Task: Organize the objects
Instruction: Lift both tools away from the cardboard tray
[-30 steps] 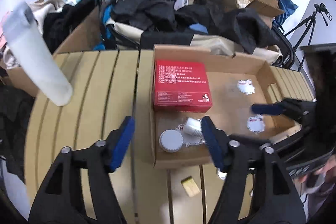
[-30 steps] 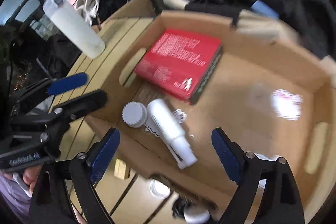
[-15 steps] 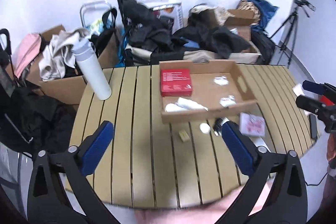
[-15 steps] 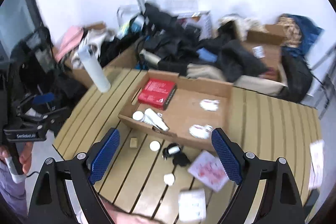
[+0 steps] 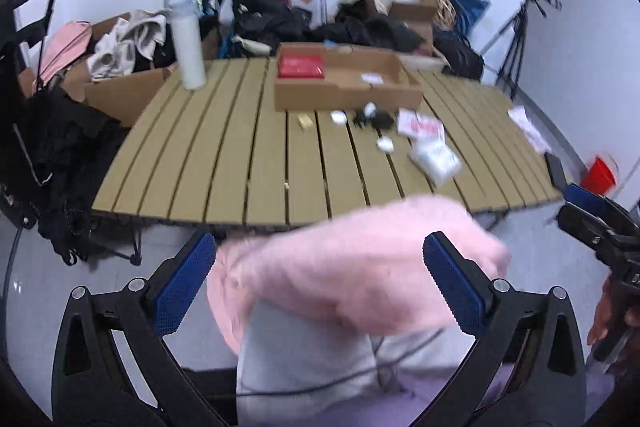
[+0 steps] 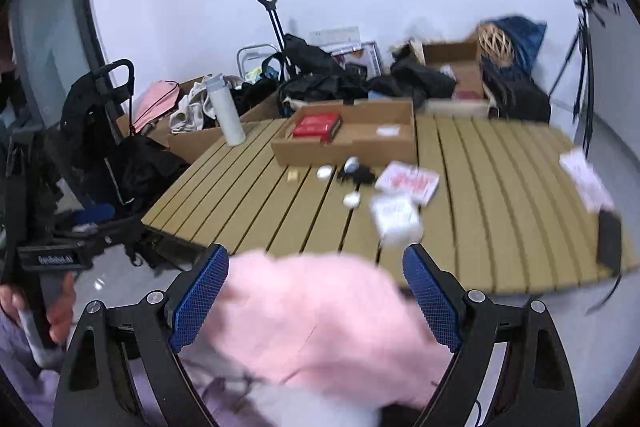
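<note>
A shallow cardboard box [image 5: 348,95] [image 6: 344,147] sits at the far side of a slatted tan table [image 5: 240,163] [image 6: 500,179] and holds a red box [image 5: 301,66] [image 6: 317,125]. In front of it lie small white caps [image 5: 338,116] [image 6: 323,171], a black item [image 5: 376,119] [image 6: 358,174], a red-and-white card [image 5: 420,125] [image 6: 408,181] and a white packet [image 5: 436,159] [image 6: 396,217]. My left gripper [image 5: 320,279] and right gripper [image 6: 316,295] are both open and empty, held well back from the table over a blurred pink sleeve [image 5: 352,263] [image 6: 320,323].
A white bottle [image 5: 187,47] [image 6: 226,111] stands at the table's far left corner. A black phone [image 6: 610,239] and papers [image 6: 586,179] lie near the right edge. Bags, clothes and boxes pile up behind the table; a tripod [image 5: 516,39] stands at right.
Both grippers have pulled far back and away from the cardboard box to beyond the table's near edge. They stay open and empty. A pink sleeve now fills the foreground.
</note>
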`<state>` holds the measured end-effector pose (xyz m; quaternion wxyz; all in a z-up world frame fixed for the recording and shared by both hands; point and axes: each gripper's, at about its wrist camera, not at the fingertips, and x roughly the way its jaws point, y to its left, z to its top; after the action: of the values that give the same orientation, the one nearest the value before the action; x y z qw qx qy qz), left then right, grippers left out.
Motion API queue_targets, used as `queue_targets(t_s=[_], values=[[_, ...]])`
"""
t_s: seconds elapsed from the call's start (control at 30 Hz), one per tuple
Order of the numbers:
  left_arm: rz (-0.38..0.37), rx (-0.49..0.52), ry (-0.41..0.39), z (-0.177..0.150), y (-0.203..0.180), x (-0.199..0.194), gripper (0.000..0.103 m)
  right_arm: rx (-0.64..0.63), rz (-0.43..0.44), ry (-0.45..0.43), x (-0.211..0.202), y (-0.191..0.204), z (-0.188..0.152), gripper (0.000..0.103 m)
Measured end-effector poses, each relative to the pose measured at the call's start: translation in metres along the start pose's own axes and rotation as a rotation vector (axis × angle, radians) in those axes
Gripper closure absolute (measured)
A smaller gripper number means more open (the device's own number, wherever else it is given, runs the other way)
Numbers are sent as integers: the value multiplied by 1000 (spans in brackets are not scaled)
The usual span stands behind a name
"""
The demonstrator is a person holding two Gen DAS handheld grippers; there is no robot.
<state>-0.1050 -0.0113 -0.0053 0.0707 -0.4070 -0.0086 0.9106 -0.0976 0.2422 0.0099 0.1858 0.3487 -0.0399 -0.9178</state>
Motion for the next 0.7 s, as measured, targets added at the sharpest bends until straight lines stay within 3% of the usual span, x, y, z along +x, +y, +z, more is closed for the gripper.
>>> queue_targets(t_s=[0.3, 0.5, 0.7], values=[[-7, -28, -21, -4, 3, 5, 0, -2, -27, 45, 14, 0, -14, 12], [4, -59, 42, -2, 12, 48, 0, 24, -48, 66, 35, -22, -18, 12], [2, -76, 77, 23, 16, 107, 6, 45, -101, 125, 75, -53, -11, 12]])
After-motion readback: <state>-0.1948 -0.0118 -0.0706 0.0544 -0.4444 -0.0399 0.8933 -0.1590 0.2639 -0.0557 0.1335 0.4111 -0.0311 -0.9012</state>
